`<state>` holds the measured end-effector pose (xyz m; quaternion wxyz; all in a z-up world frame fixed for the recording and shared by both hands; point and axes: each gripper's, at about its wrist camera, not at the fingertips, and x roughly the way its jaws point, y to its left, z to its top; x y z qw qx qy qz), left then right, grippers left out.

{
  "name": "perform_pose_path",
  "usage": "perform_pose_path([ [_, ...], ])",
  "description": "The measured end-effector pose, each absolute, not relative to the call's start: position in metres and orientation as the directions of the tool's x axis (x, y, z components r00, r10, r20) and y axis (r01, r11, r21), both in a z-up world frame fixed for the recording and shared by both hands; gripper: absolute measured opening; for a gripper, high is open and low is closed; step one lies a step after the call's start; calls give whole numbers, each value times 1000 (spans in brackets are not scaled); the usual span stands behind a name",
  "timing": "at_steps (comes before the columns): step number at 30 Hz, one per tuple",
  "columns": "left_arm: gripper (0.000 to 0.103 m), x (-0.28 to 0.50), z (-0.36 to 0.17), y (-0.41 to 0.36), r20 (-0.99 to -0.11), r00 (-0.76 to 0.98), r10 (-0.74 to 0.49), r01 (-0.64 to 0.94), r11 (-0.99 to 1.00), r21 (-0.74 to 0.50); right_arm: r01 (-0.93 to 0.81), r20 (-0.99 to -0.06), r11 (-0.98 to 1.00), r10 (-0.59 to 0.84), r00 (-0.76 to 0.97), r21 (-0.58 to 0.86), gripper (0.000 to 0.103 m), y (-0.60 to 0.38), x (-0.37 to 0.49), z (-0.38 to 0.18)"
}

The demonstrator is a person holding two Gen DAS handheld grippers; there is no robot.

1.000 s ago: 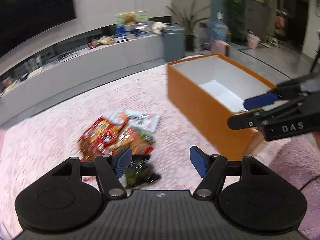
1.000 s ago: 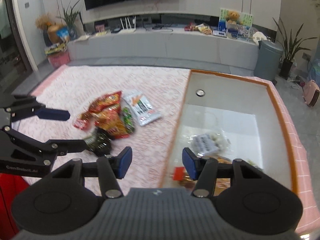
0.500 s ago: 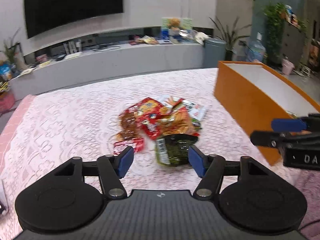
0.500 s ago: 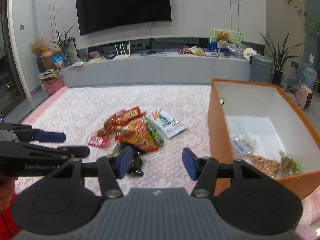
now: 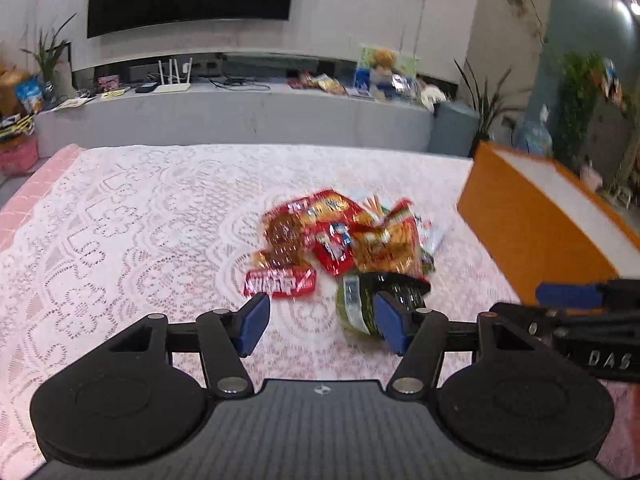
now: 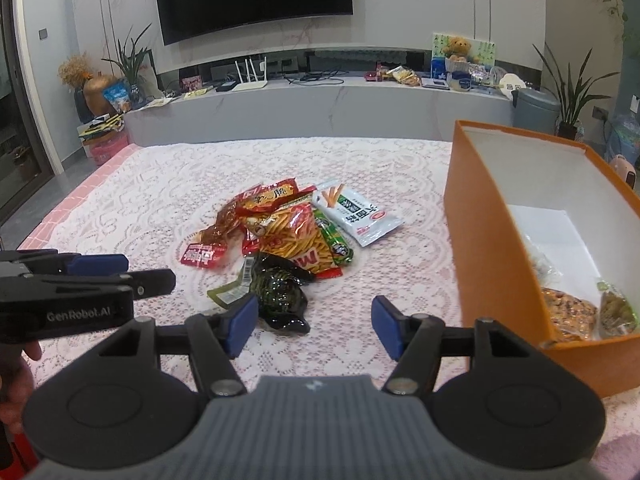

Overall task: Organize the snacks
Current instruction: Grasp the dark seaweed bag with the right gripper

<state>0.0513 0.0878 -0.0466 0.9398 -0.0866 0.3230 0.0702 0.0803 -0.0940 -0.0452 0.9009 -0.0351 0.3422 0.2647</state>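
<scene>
The snack pile (image 5: pixel 344 240) is motion-blurred in the left wrist view, and the orange box (image 6: pixel 520 240) is cut off at the right.

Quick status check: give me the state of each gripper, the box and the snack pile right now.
left gripper: closing, nothing between the pads.
right gripper: opening, nothing held.
orange box: open-topped, a few snack packets inside.
snack pile: loose heap on the lace cloth, outside the box.
dark green packet: lying flat at the pile's near edge, untouched.
</scene>
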Motion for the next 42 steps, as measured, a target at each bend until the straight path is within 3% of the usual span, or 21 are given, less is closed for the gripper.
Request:
perform_pose_path([
  [3, 66, 62, -48, 93, -644, 765, 30, -148, 980, -130, -512, -642, 851, 459, 615, 119, 62, -88, 87, -48],
  [5, 58, 68, -50, 94, -662, 750, 10, -126, 984, -128, -525, -649, 843, 465, 602, 117, 61, -84, 93, -51],
  [9, 58, 83, -56, 91, -699, 715, -10, -86, 991, -101, -539, -664, 832, 477, 576, 130, 60, -74, 106, -58],
  [13, 59, 93, -61, 86, -701, 712, -44, -41, 994, -105, -533, -678, 841, 445, 585, 92, 48, -65, 120, -63],
  [17, 59, 104, -70, 86, -730, 678, -82, -44, 987, -152, -524, -706, 848, 420, 570, 82, 25, -66, 135, -74],
  [21, 59, 109, -74, 84, -729, 671, -133, -34, 977, -209, -525, -728, 850, 394, 562, 55, 24, -65, 146, -85],
  [25, 59, 113, -72, 78, -732, 675, -90, -31, 988, -150, -533, -728, 841, 421, 540, 91, 17, -64, 150, -91],
  [31, 59, 116, -72, 97, -755, 655, -32, -89, 989, -119, -548, -706, 814, 502, 500, 190, 21, -62, 144, -79],
  [34, 59, 115, -71, 103, -760, 650, -11, -102, 990, -101, -561, -697, 800, 526, 487, 212, 34, -51, 139, -80],
  [39, 57, 113, -72, 107, -767, 642, -2, -114, 989, -98, -546, -726, 818, 486, 486, 182, 38, -30, 143, -93],
  [42, 57, 110, -73, 108, -767, 642, 4, -121, 988, -97, -526, -735, 831, 469, 490, 180, 47, -25, 146, -100],
])
